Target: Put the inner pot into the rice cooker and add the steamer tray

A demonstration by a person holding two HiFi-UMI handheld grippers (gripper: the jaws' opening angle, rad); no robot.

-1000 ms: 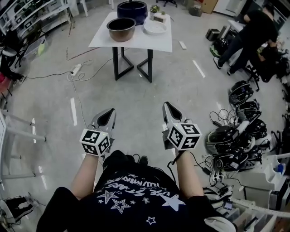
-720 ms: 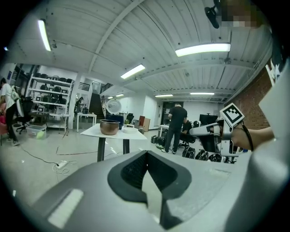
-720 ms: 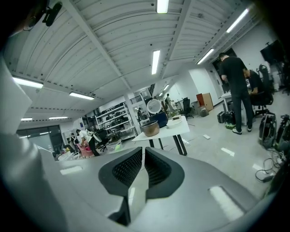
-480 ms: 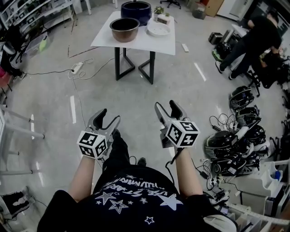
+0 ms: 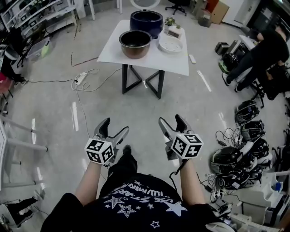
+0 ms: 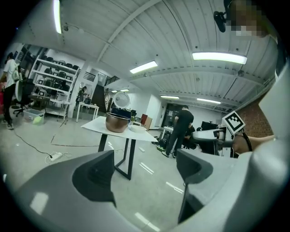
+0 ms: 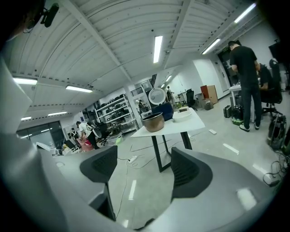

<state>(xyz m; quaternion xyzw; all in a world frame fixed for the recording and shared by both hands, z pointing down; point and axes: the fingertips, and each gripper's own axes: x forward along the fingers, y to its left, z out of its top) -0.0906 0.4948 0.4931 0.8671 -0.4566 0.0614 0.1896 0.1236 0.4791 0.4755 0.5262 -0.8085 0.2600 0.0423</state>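
Note:
A white table (image 5: 181, 63) stands far ahead across the floor. On it are a copper-coloured inner pot (image 5: 135, 43), a dark blue rice cooker (image 5: 146, 21) behind it, and a white steamer tray (image 5: 170, 44) to the right. My left gripper (image 5: 114, 128) and right gripper (image 5: 171, 121) hang over bare floor, well short of the table. Both are open and hold nothing. The right jaws have just been opening, with nothing between them. The left gripper view shows the pot (image 6: 118, 122) beyond the jaws. The right gripper view shows the pot (image 7: 153, 121) and the tray (image 7: 182, 116).
Several helmets and cables (image 5: 229, 156) lie on the floor at the right. A person in black (image 5: 267, 50) bends over at the far right. A power strip with its cord (image 5: 80, 77) lies left of the table. Shelves (image 5: 36, 13) line the far left.
Both grippers went from shut to open. The person carrying them has stepped forward, so the table now sits nearer and lower in the head view.

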